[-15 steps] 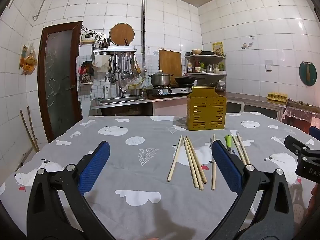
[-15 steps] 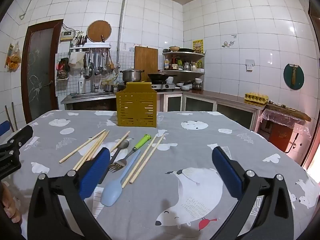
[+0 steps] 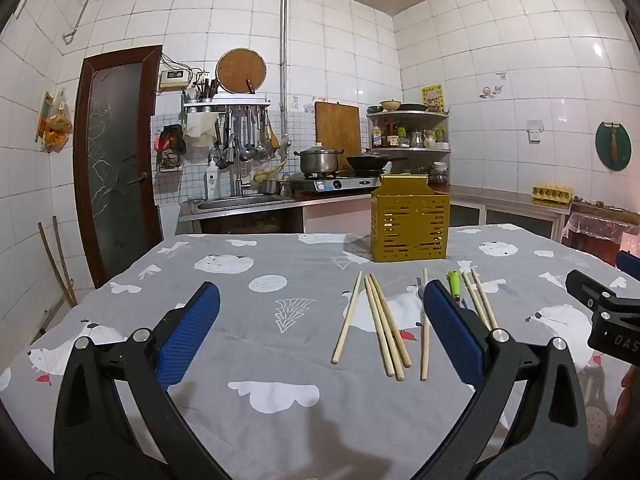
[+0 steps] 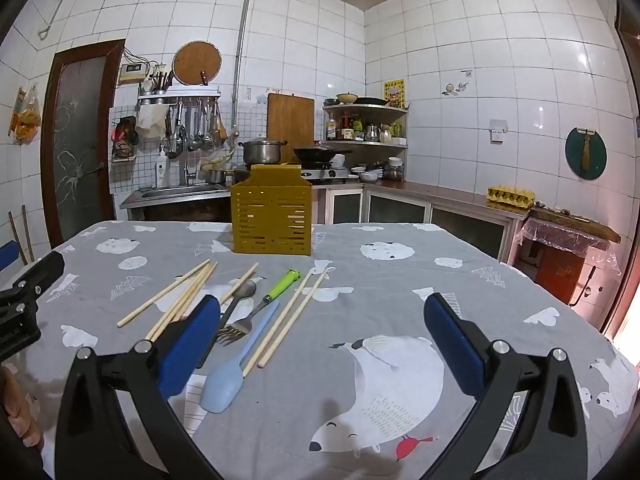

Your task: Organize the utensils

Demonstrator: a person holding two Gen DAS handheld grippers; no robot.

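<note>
Left gripper (image 3: 320,320) jaws spread wide, nothing between, hovering over grey animal-print tablecloth (image 3: 240,432). Loose wooden chopsticks (image 4: 176,300) lie fanned on the cloth. Next right: steel spoon (image 4: 242,292), then green-handled fork (image 4: 260,306), pale blue plastic spoon (image 4: 232,372), one more chopstick pair (image 4: 288,320). Yellow slotted utensil holder (image 4: 272,216) stands upright behind them, apart from the pile. Right gripper (image 4: 322,328) jaws spread wide too, empty, over bare cloth right of the utensils.
</note>
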